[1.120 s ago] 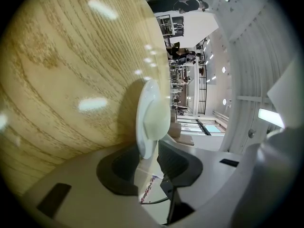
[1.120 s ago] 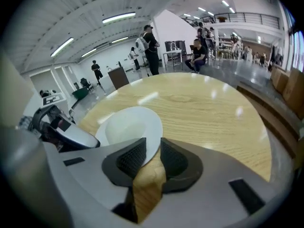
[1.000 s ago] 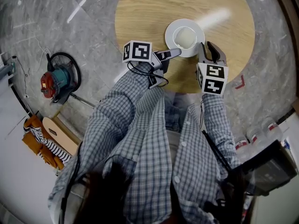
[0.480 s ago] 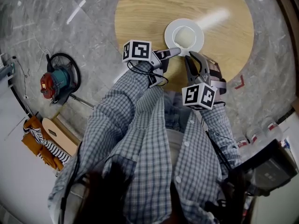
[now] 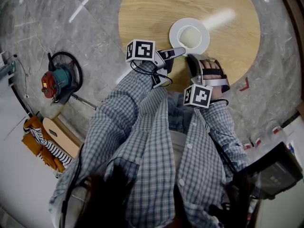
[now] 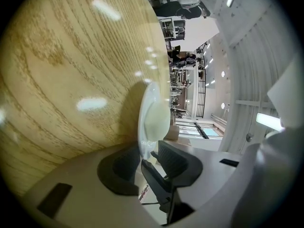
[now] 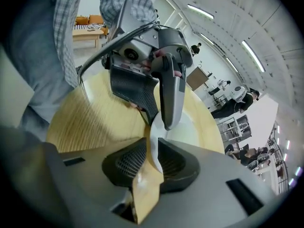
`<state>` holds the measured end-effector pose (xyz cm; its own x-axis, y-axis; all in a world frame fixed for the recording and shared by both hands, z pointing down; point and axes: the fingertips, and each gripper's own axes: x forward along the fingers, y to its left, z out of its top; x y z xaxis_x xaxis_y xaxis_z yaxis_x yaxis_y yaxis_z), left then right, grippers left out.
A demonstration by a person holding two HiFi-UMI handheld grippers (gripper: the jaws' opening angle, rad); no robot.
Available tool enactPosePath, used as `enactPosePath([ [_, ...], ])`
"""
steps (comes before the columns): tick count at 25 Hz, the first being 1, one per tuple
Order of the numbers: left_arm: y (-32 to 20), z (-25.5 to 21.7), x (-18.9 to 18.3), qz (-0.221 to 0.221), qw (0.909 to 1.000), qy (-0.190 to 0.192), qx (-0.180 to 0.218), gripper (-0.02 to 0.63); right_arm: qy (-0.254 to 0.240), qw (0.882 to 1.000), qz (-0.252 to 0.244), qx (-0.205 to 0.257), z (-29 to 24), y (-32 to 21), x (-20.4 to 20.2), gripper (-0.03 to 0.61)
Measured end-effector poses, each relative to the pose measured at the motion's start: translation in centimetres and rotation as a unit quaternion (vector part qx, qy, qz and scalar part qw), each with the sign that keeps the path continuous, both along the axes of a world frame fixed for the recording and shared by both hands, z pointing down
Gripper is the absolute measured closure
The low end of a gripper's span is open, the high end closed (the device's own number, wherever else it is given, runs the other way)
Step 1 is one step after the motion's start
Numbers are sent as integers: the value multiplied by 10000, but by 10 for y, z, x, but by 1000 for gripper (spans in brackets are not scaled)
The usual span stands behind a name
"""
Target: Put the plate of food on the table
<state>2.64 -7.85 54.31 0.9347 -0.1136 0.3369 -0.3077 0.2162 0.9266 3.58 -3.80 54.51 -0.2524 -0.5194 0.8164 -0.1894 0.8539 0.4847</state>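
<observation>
plate (image 5: 203, 32) with pale food (image 5: 189, 36) looks set down flat, face up, on the round table (image 5: 152, 13), toward its near edge. left gripper (image 5: 179, 52) clamped on the near-left rim, right gripper (image 5: 192, 59) pinching the near rim just beside it. both grips on one side, so an uneven release could tip it or drag it off the edge, food sliding. round plate, no long axis

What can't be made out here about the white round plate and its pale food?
- Kind of pale food on the white round plate: too small in head view, edge-on in left gripper view.
- Whether the plate touches the round wooden table: underside hidden by the plate in head view, by the bodies of the left gripper and right gripper in theirs.
</observation>
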Motion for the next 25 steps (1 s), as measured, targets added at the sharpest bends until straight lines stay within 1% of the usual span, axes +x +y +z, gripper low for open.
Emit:
enactPosePath([
  [3,0,0,-1,-35,10000,19,-33,503,154,9998,-49,117,2,-2,1,502],
  [5,0,-1,0,-36,10000,24,-46,503,234,9995,-97,174,2,-3,1,528],
  [6,0,-2,0,-35,10000,26,-50,503,251,9995,-109,173,1,-3,2,531],
  [12,1,-2,1,60,10000,9,7,503,292,9994,21,157,1,-4,3,531],
  [15,9,-2,1,182,9998,3,-52,503,276,9994,128,142,-1,-7,3,531],
  [17,14,-3,-1,211,9997,16,-90,503,270,9995,115,135,-2,-10,3,531],
  [20,18,-2,-5,93,9999,18,-143,503,316,9994,50,87,2,-10,4,531],
  [22,19,-2,-9,22,9999,-51,-146,503,343,9994,59,50,5,-9,6,531],
  [25,21,-2,-11,26,9999,-108,-114,503,184,9997,167,-62,7,-8,7,531],
])
